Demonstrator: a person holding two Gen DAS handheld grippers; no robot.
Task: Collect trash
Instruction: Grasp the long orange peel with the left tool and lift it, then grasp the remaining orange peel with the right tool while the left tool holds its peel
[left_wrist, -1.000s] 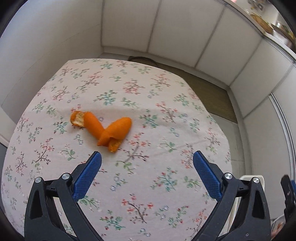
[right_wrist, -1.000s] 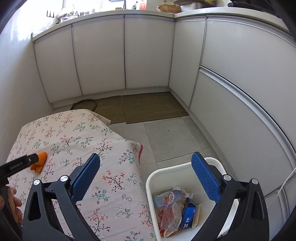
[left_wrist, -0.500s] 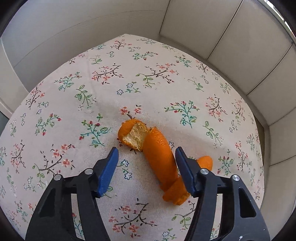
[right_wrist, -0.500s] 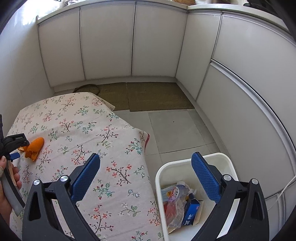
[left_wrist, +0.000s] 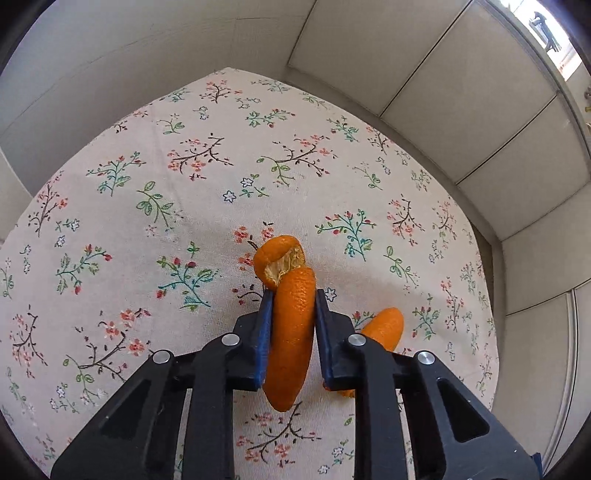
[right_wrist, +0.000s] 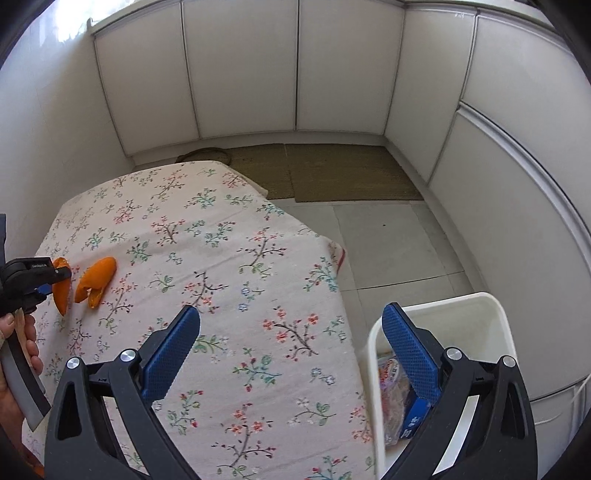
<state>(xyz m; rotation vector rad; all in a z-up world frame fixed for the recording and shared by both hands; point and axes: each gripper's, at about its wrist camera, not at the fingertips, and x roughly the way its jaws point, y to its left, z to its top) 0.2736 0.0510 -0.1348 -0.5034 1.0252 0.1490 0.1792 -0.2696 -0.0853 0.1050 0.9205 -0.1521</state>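
While a floral tablecloth covers the table, a white bin holding wrappers stands on the floor beside it. Right gripper hovers spread, empty. Left gripper pinches an orange peel; lift gently, since its loose lobe could tear away.

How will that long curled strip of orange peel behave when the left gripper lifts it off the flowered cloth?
The curled strip of orange peel is thin with pith showing, so it is probably light and bendy. The left gripper pinches only one lobe; the other lobe may dangle, or tear off if barely joined. Its pebbled skin should hold against the ribbed blue pads.
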